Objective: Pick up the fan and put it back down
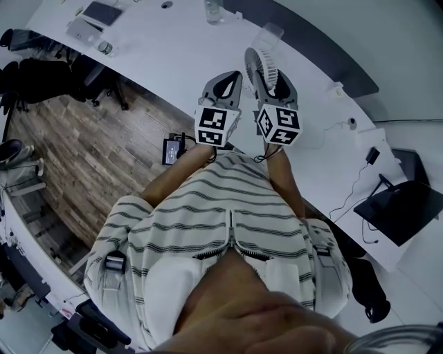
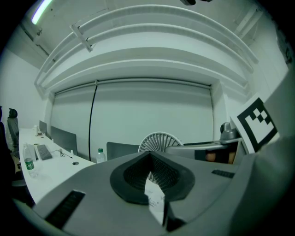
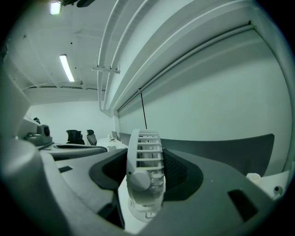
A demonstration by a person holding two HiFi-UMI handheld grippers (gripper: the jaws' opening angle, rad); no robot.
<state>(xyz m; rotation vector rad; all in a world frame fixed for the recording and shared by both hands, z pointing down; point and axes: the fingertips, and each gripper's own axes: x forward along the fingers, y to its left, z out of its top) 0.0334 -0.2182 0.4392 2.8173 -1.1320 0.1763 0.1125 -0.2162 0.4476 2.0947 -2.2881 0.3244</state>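
the long white tabletop [image 1: 173,48] curved across in front of me, with a wooden floor [image 1: 90,152] on its near side and dark office chairs [image 1: 41,76] pushed in at its left end. i held both grippers out over the tabletop, side by side and close together. my right gripper [image 1: 271,81] had its fingers closed on the small white fan [image 1: 261,63]. in the right gripper view the fan [image 3: 144,161] stood upright between the dark pads [image 3: 177,173], edge-on, its round grille rising above them and its foot low in the gap. i could not tell whether the foot touched the tabletop. my left gripper [image 1: 223,88] was just beside it, its fingers brought together at the tips with nothing gripped. the fan's grille [image 2: 159,140] showed beyond them. a clear bottle [image 1: 214,10] stood farther back on the tabletop.
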